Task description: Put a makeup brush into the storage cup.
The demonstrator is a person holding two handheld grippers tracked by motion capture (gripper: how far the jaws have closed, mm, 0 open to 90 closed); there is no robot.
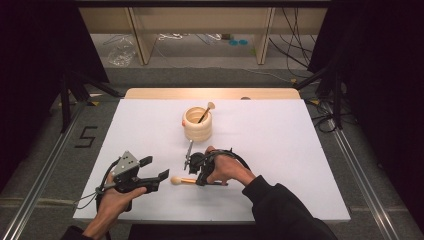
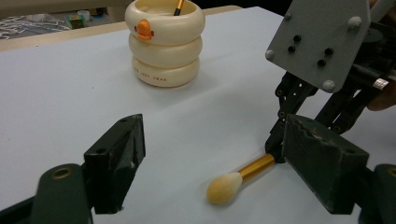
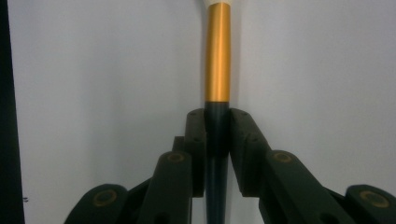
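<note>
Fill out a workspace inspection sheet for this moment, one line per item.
Surface: white table top, bare around the work.
Job's things: makeup brush lying flat; cream ringed holder upright with another brush inside.
Clutter: nothing seen.
Grippers: right tongs shut on the makeup brush's dark handle; left tongs open, empty, beside the brush head.
Cables: one trails from the left tongs; more on the floor beyond.
Surroundings: black curtains, wooden shelving behind.
</note>
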